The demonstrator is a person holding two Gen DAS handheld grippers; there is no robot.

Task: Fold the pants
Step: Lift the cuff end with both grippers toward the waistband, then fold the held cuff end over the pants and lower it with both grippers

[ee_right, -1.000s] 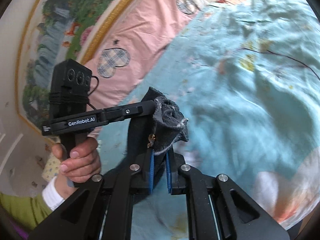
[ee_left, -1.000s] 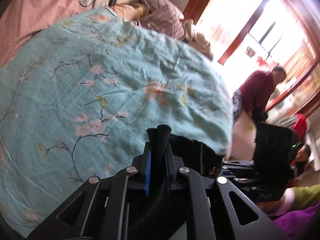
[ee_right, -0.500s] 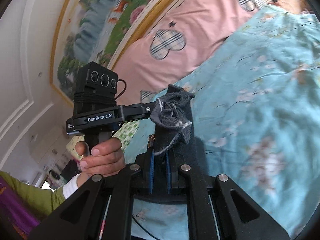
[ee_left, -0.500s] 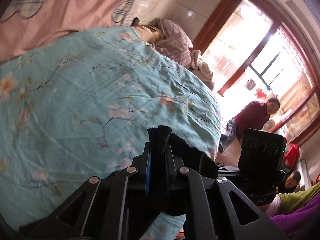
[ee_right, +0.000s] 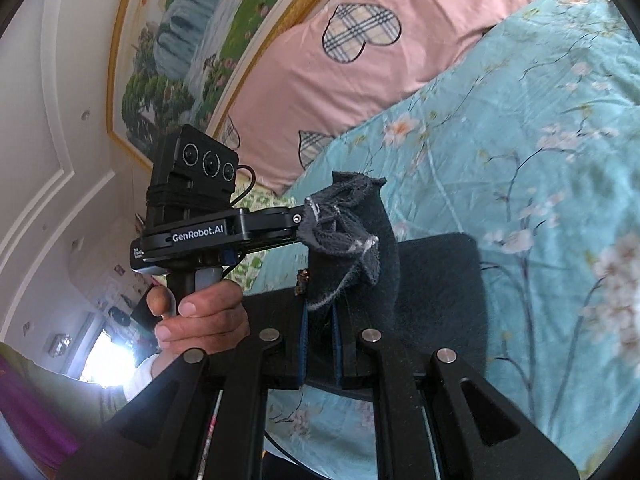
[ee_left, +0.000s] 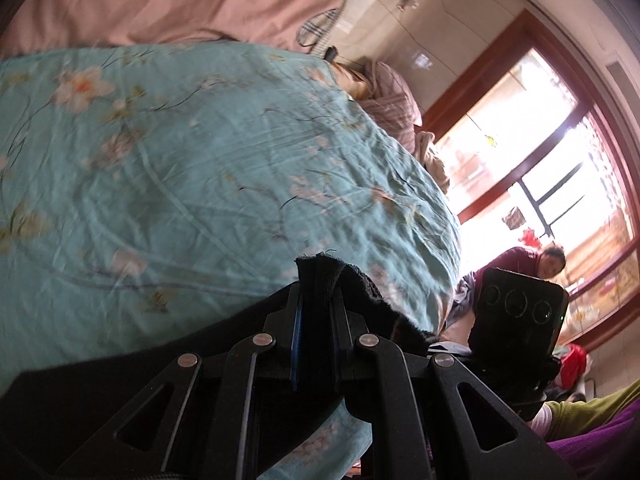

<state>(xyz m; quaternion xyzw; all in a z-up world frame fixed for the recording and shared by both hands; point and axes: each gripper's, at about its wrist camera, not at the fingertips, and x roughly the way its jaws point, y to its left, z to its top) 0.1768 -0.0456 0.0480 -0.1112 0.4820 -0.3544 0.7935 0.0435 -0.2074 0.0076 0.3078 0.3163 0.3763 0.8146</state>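
Left tool [ee_left: 316, 304]: its two fingers are pressed together on a bunched fold of the dark pants [ee_left: 320, 280], which sticks up above the fingertips; in the right wrist view this same tool [ee_right: 300, 226] comes in from the side and pinches the frayed grey edge of the cloth.
Right tool [ee_right: 320, 320]: narrow, its blue-lined fingers clamped on a fold of the pants [ee_right: 360, 240], which rises between them in a crumpled, ragged bunch.
Left hand [ee_right: 200, 316]: wrapped around the grip of the left tool, below its camera block.
Pants, position: held up off the bed between the two tools, which are close together; a flat dark panel of the cloth hangs behind and below the right tool and spreads across the lower part of the left wrist view.
Bedspread [ee_left: 180, 160]: teal with a blossom-branch print, wrinkled, lying beneath and beyond the raised pants.
Pillow [ee_right: 360, 60]: pink with plaid heart patches, at the far end of the bedspread.
Painting [ee_right: 192, 60]: gold-framed landscape on the wall behind the pillow.
Window [ee_left: 560, 184]: bright, red-framed, beyond the bed; a seated person [ee_left: 532, 260] in dark red is near it.
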